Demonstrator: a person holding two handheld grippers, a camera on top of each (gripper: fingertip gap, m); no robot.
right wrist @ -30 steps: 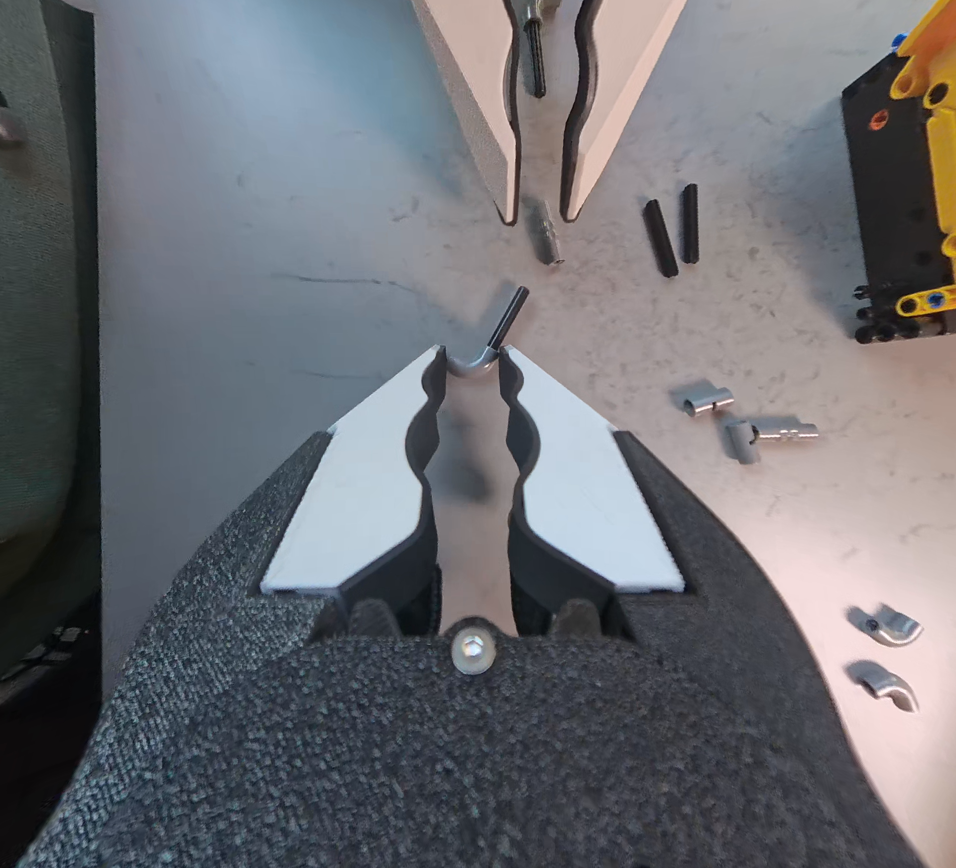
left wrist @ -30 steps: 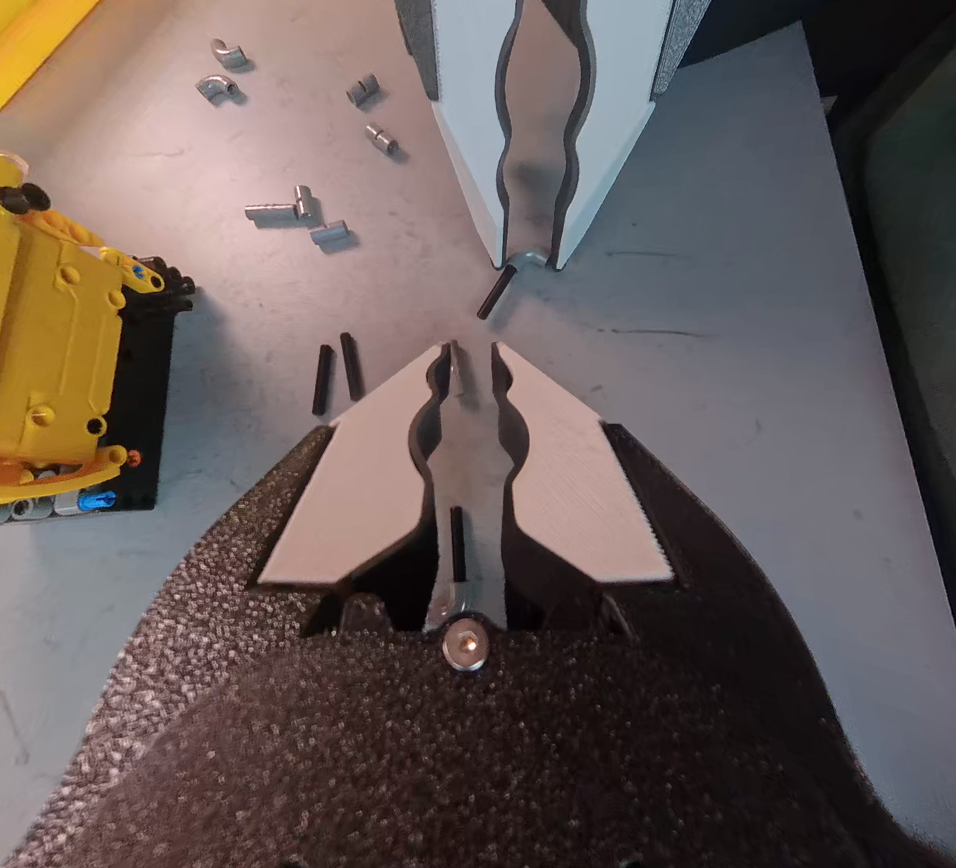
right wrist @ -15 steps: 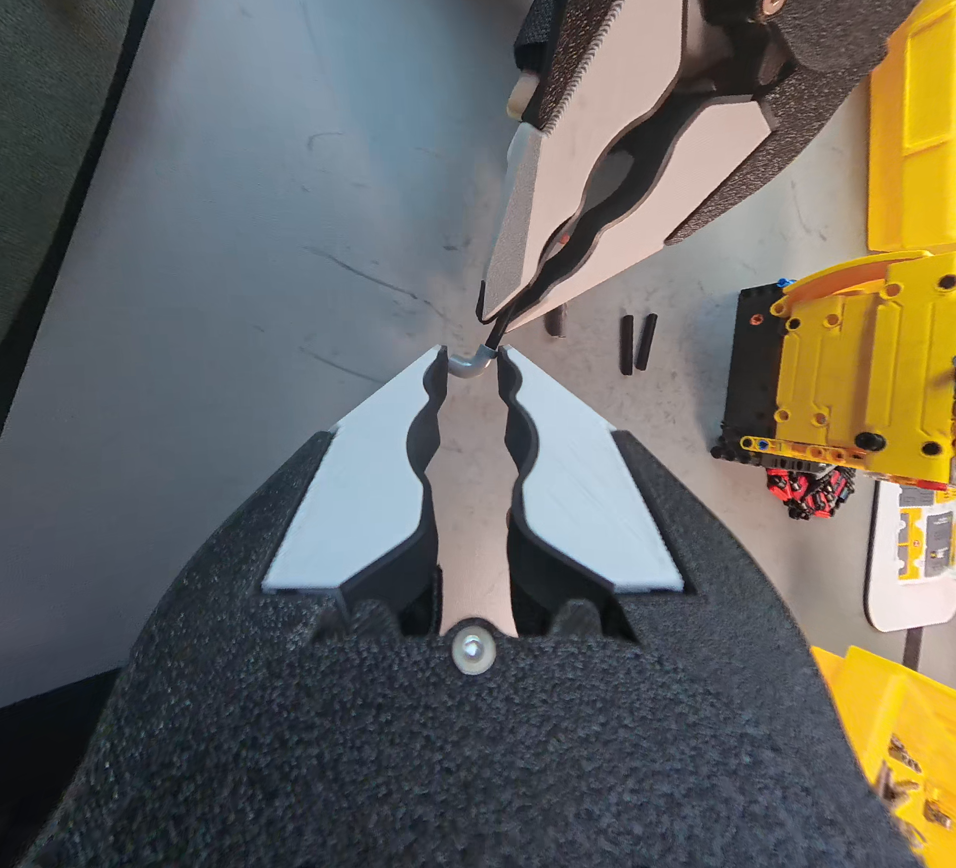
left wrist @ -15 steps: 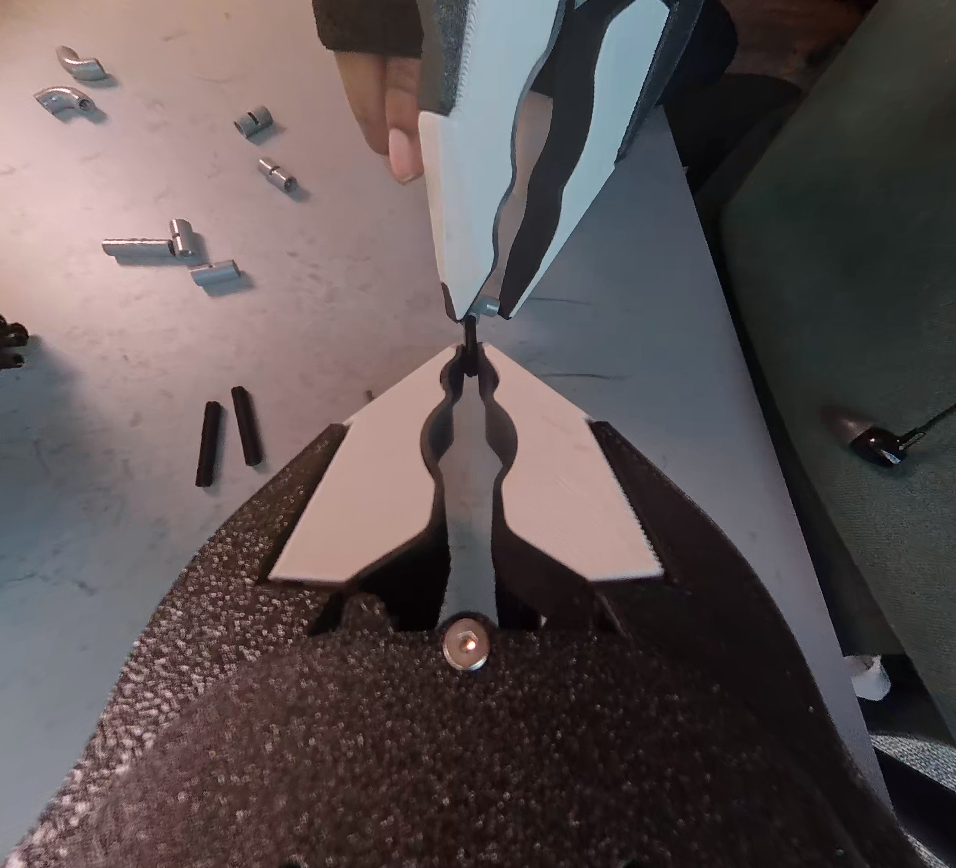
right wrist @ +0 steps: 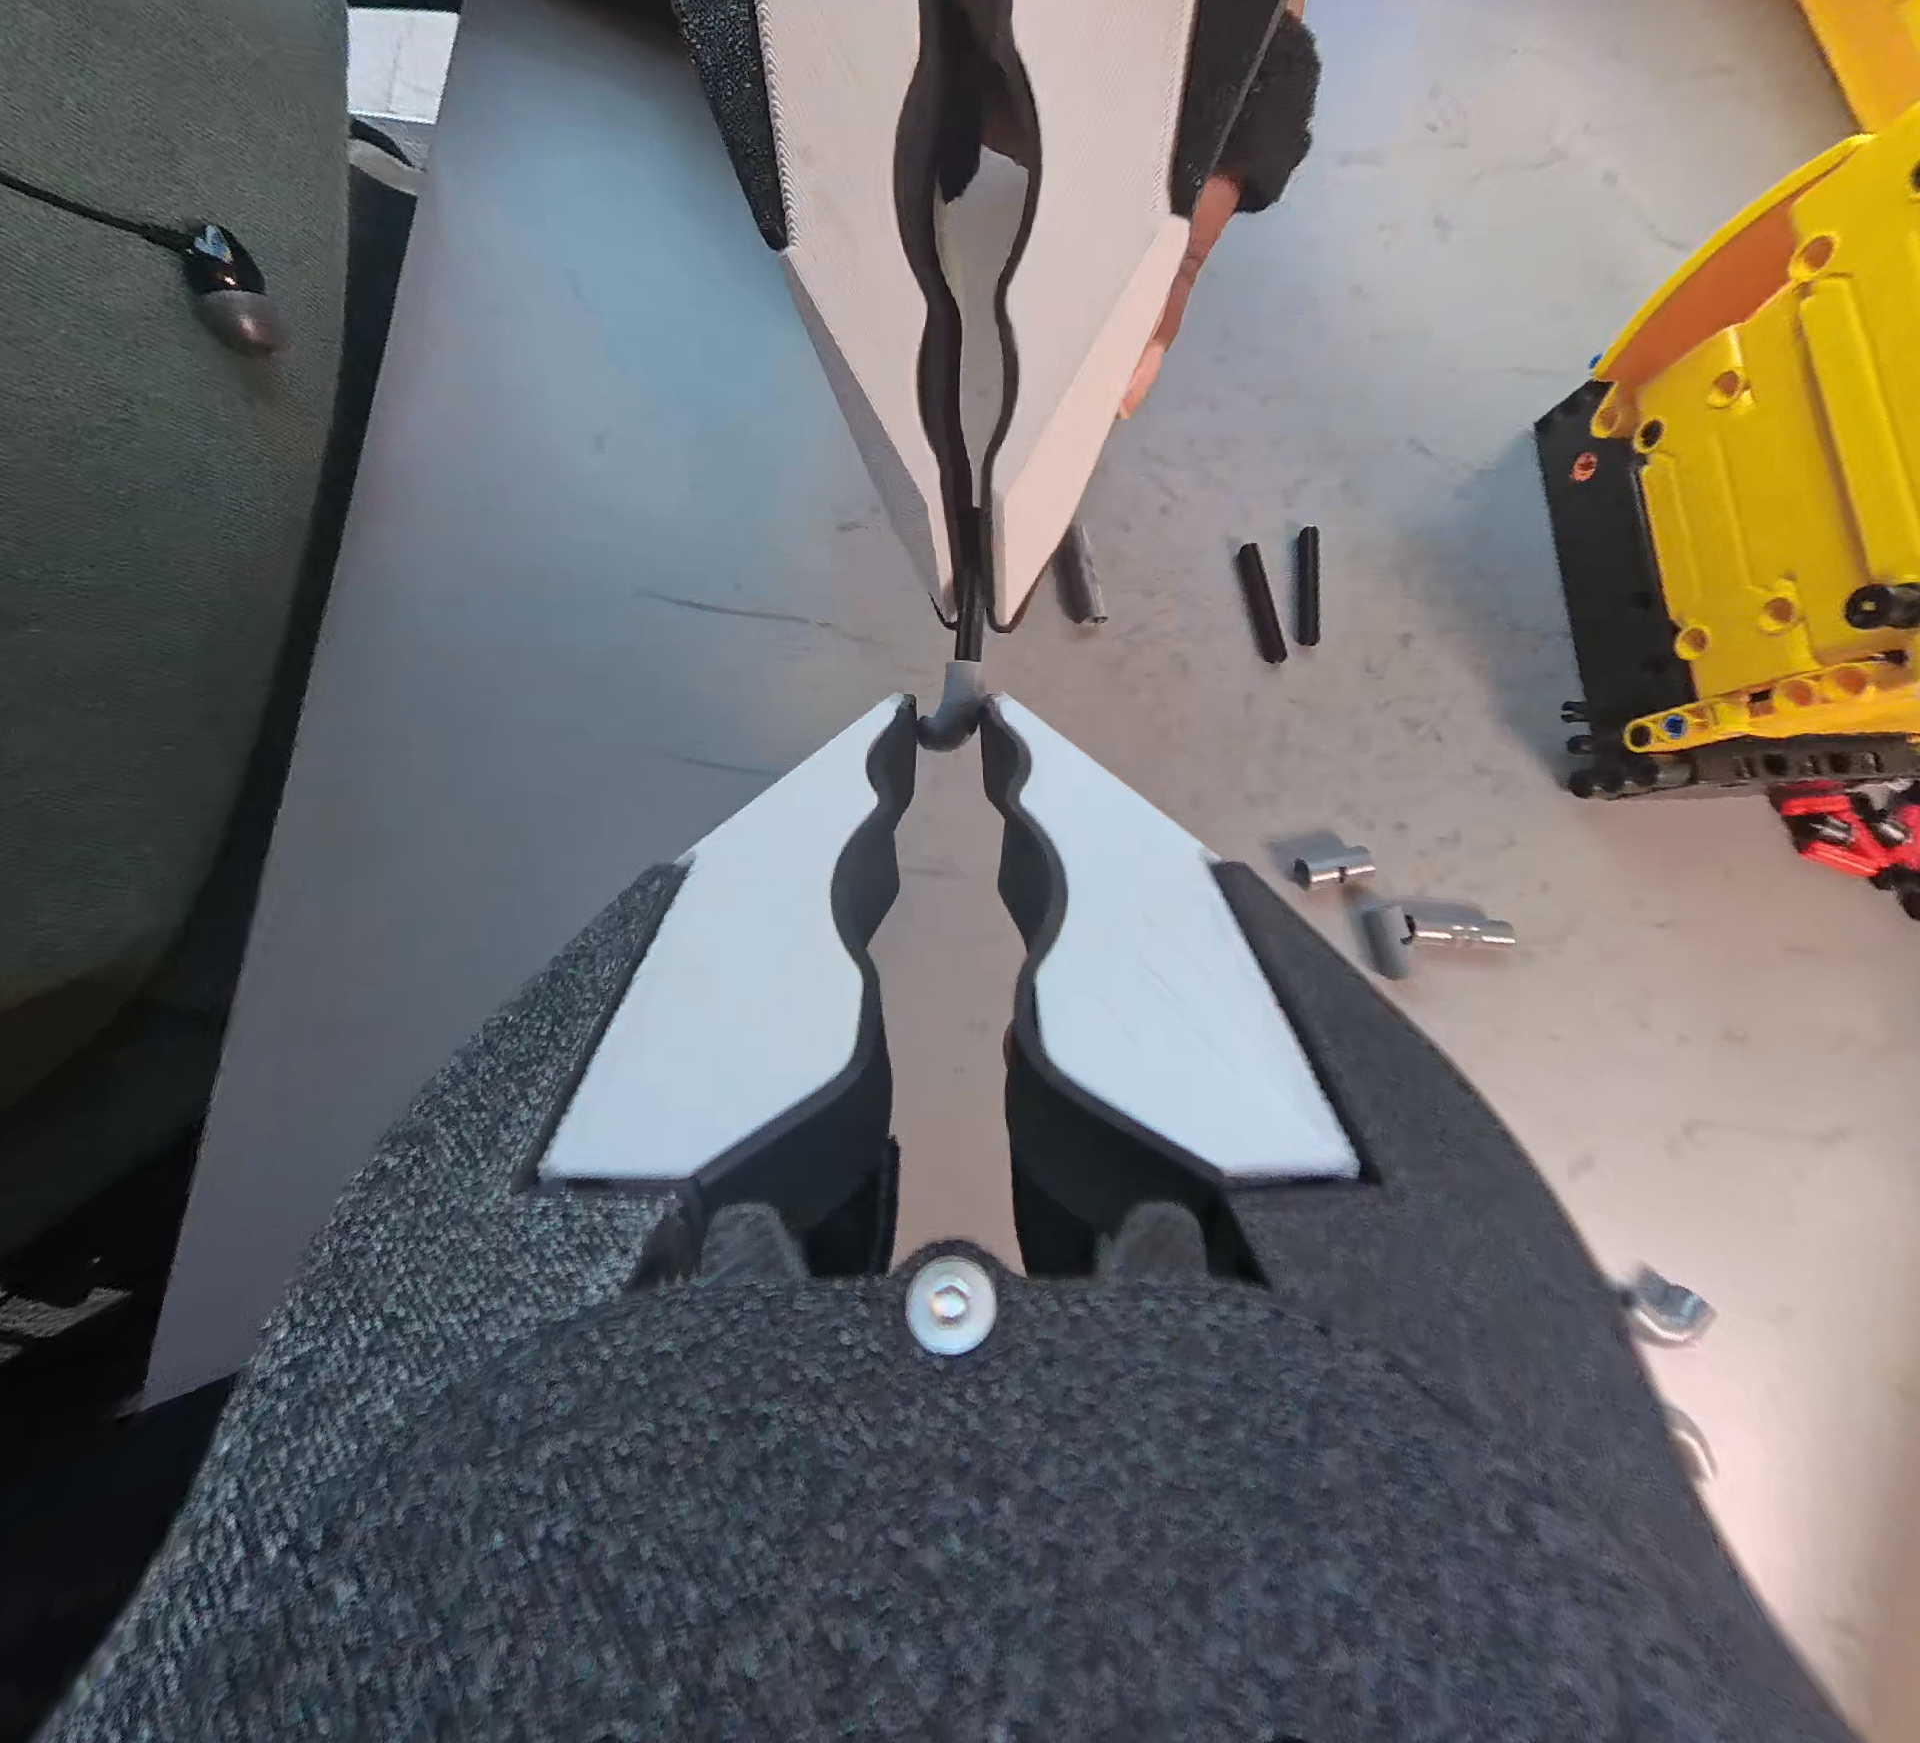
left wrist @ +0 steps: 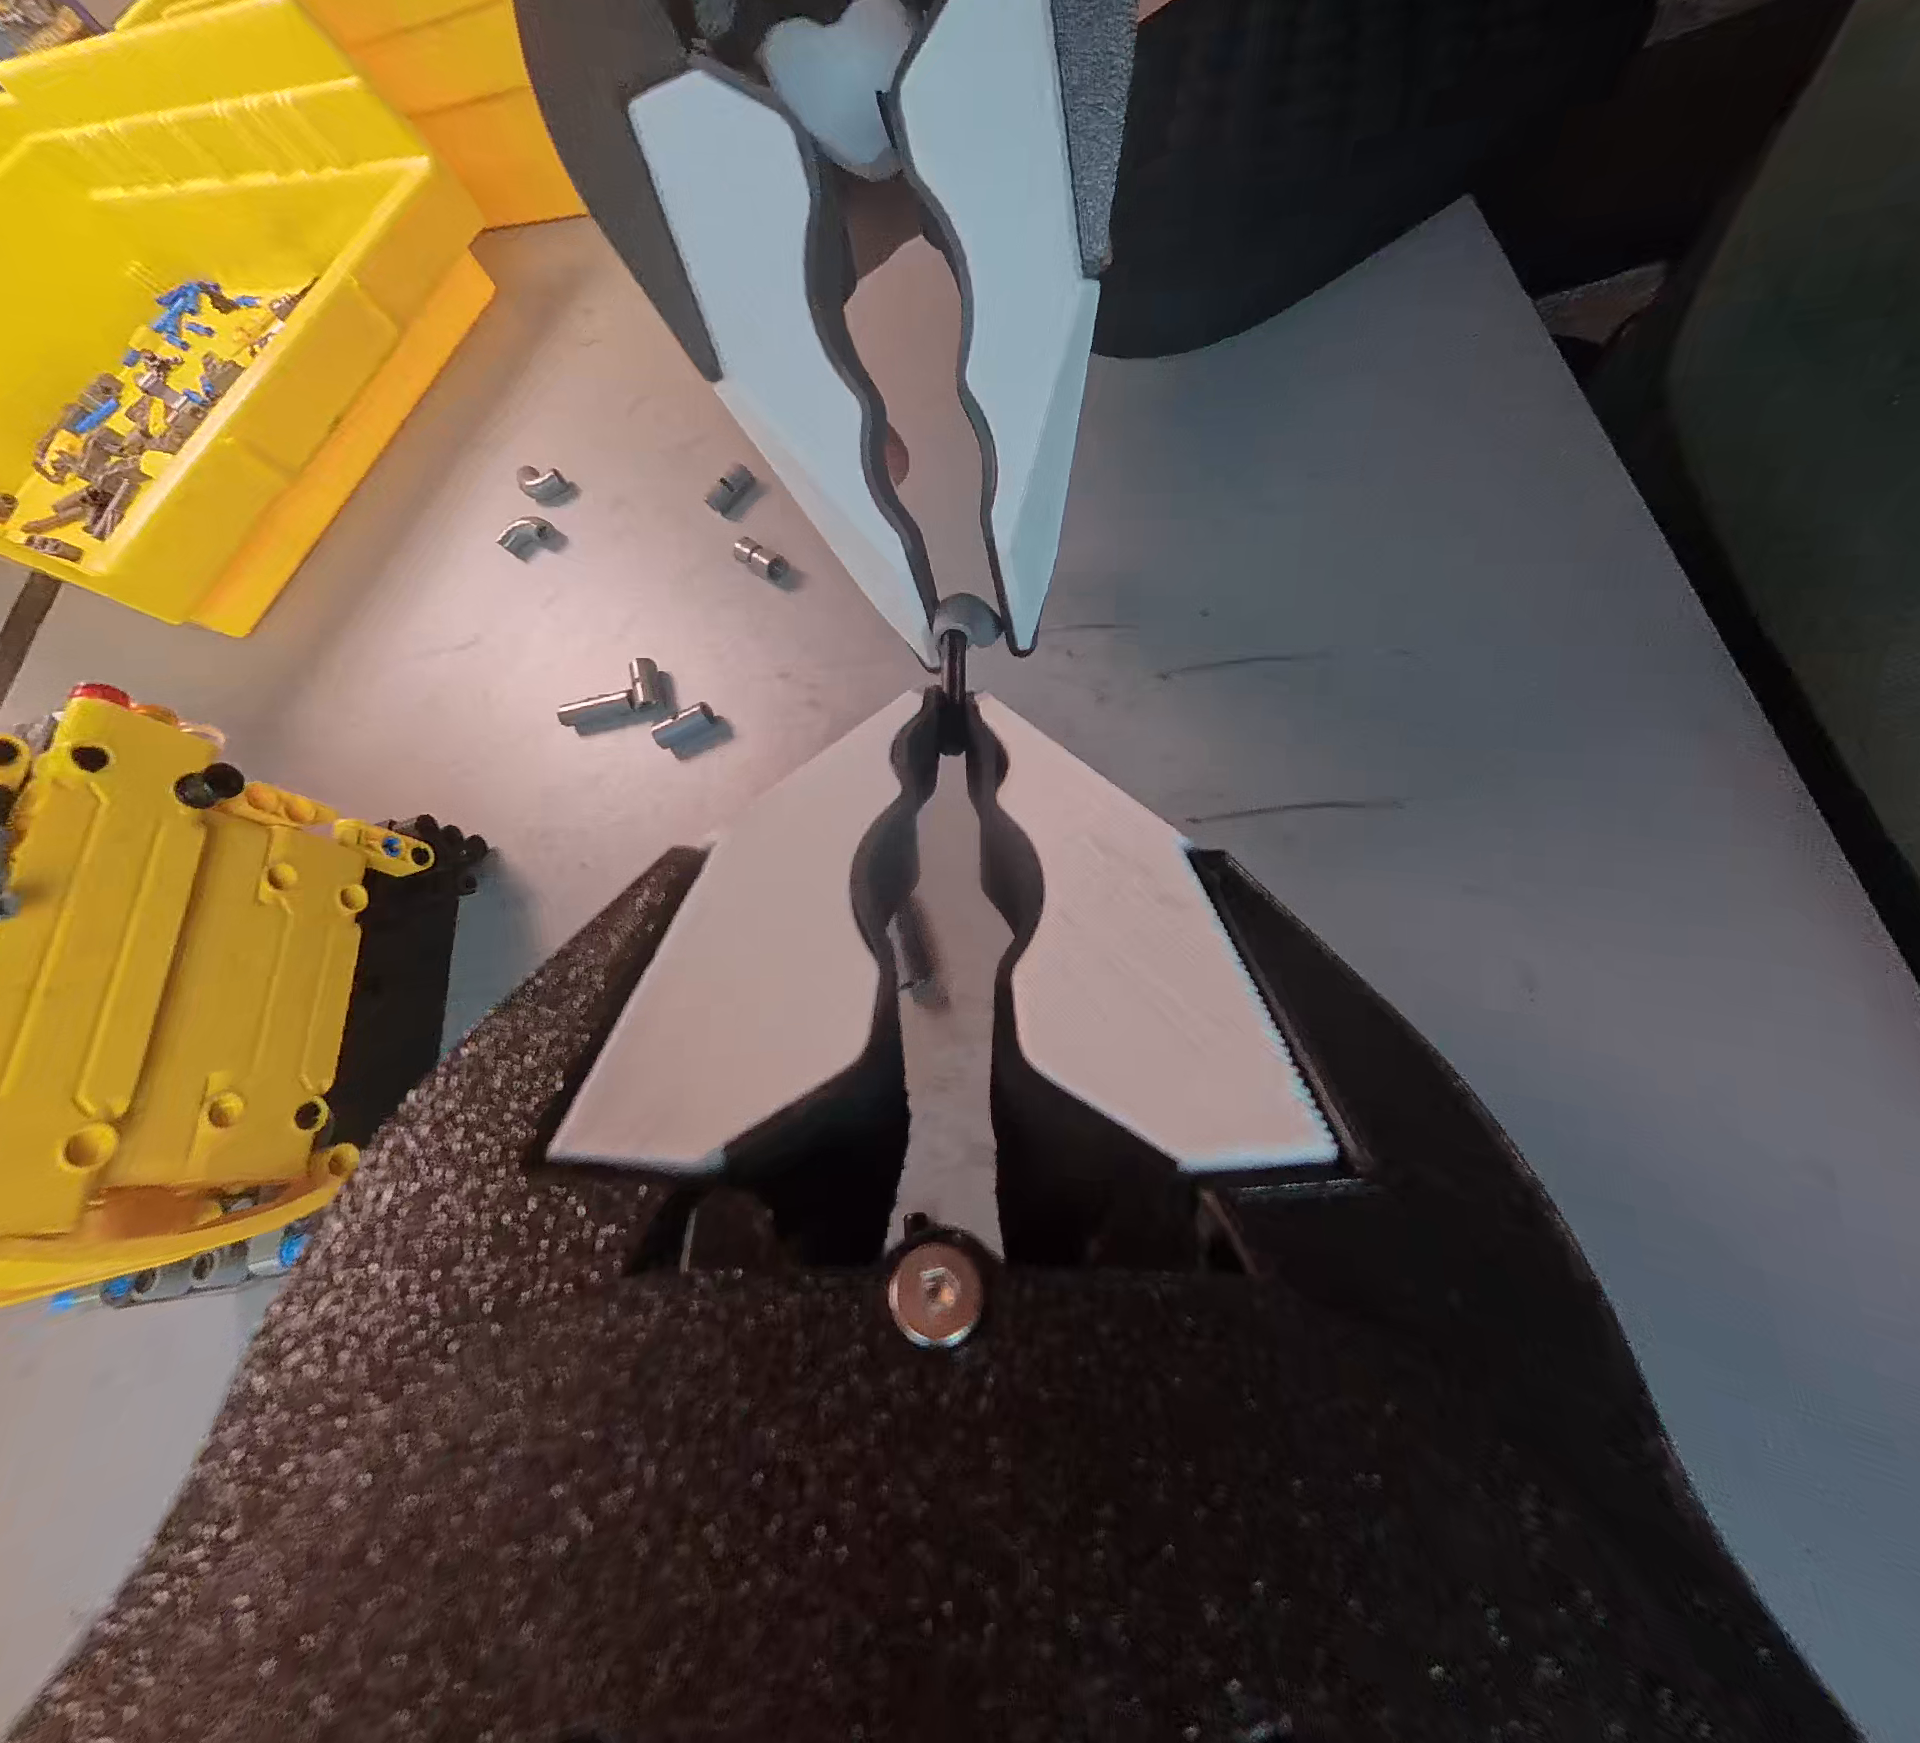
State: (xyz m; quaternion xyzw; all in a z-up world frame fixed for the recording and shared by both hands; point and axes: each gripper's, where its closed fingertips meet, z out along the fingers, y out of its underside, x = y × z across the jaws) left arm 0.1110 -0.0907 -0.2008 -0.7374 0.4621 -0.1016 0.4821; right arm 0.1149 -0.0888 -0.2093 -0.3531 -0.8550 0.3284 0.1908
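Currently we hold both grippers tip to tip above the grey table. Our left gripper is closed narrow on a black rod, whose far end enters a grey elbow. Our right gripper is pinched on that elbow, and the rod runs on toward 12 o'clock into the opposing tips. In the left wrist view the right gripper enters from 12 o'clock; in the right wrist view the left gripper does likewise.

Rod and elbow appear joined, though the seam is too small to confirm.

Surroundings, left wrist view:
- Loose grey connectors lie on the table at 10 o'clock of the tips.
- A yellow model on a black base stands at 8 o'clock.
- A yellow bin holding small parts sits at 10 o'clock, farther off.

Surroundings, right wrist view:
- Two black pins lie side by side at 2 o'clock, near the tips.
- One grey sleeve lies just beside the left gripper's tip.
- The model stands at 3 o'clock.
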